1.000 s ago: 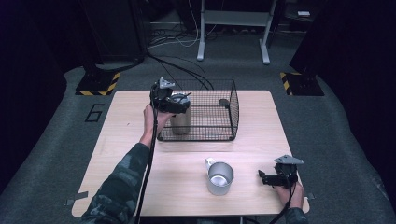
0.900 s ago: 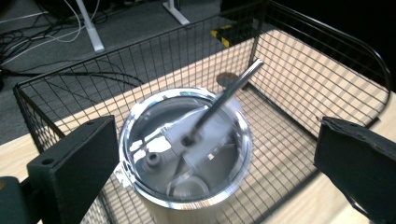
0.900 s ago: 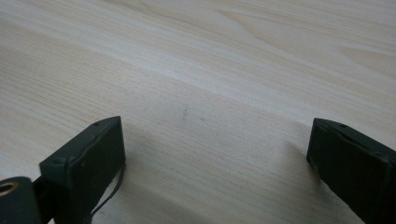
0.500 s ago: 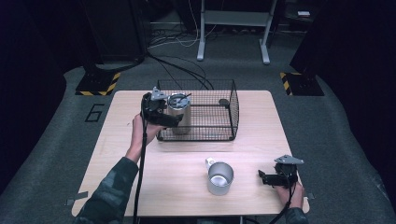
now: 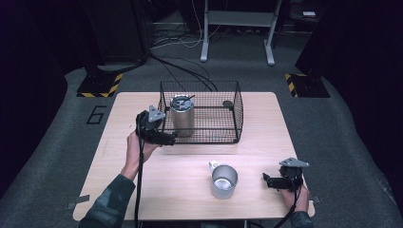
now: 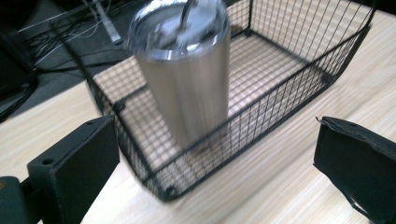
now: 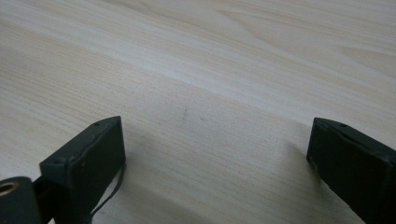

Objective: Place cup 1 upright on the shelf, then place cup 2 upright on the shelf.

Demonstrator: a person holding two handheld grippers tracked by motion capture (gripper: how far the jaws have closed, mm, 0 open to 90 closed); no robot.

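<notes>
A steel tumbler (image 5: 182, 115) with a lid stands upright in the left part of a black wire basket (image 5: 216, 134) at the back of the wooden table (image 5: 180, 199). My left gripper (image 5: 172, 138) is open just outside the basket's front left corner, apart from the tumbler. In the left gripper view the tumbler (image 6: 187, 79) shows behind the basket's mesh wall (image 6: 280, 93), beyond the open left gripper (image 6: 215, 135). A metal mug (image 5: 223, 181) stands at the table's front middle. My right gripper (image 5: 266, 181) rests open on the table right of the mug; the right gripper (image 7: 215, 135) has bare wood between its jaws.
A small dark round object (image 5: 228, 103) lies in the basket's back right corner. Cables and a desk frame (image 5: 237, 28) stand on the floor behind the table. Yellow-black floor markers (image 5: 100, 85) lie at both far corners.
My left gripper has drawn back from the tumbler, moving left and then toward the person, out in front of the basket. The tumbler stays standing in the basket. The right gripper is still.
</notes>
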